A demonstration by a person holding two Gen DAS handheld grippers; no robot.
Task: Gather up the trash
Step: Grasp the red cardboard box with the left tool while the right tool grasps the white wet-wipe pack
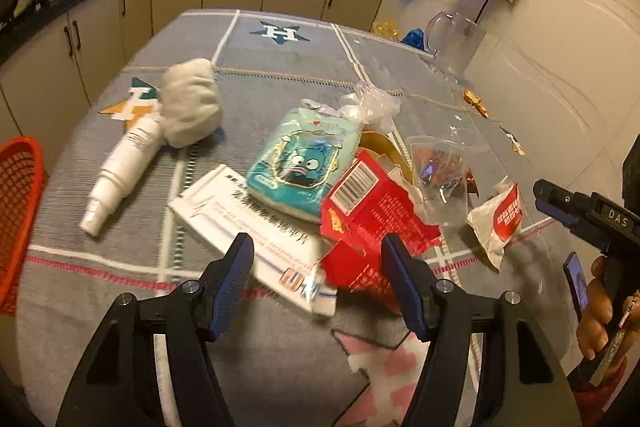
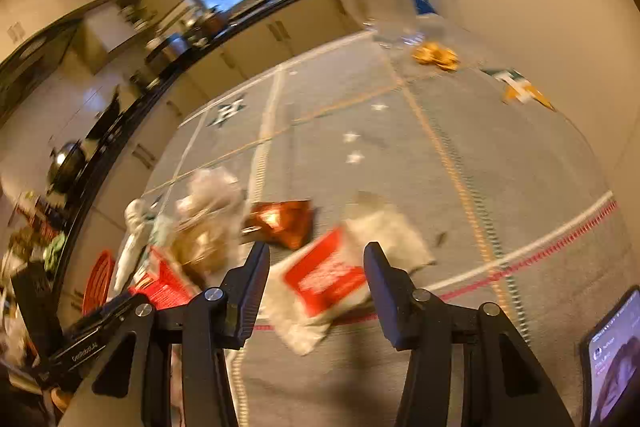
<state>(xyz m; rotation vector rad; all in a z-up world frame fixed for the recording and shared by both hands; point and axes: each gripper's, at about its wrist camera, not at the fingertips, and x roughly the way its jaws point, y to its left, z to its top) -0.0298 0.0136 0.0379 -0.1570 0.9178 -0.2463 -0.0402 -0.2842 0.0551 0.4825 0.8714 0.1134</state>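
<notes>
A heap of trash lies on the grey tablecloth (image 1: 280, 75): a white flat packet (image 1: 256, 235), a torn red carton (image 1: 368, 211), a teal tissue pack (image 1: 304, 163), a clear plastic bag (image 1: 440, 175) and a white-and-red sachet (image 1: 500, 219). My left gripper (image 1: 318, 259) hovers open over the packet and carton, holding nothing. My right gripper (image 2: 316, 255) is open too. The sachet (image 2: 324, 279) lies on the cloth between and below its fingers, untouched as far as the blur shows. From the left wrist view the right gripper (image 1: 540, 195) comes in from the right.
A white spray bottle (image 1: 124, 171) and a crumpled white cloth (image 1: 192, 103) lie left of the heap. An orange basket (image 1: 20, 211) stands off the table's left edge. A phone (image 2: 612, 355) is beside the right gripper. Gold wrappers (image 2: 436, 55) and a glass jug (image 1: 452, 39) sit far right.
</notes>
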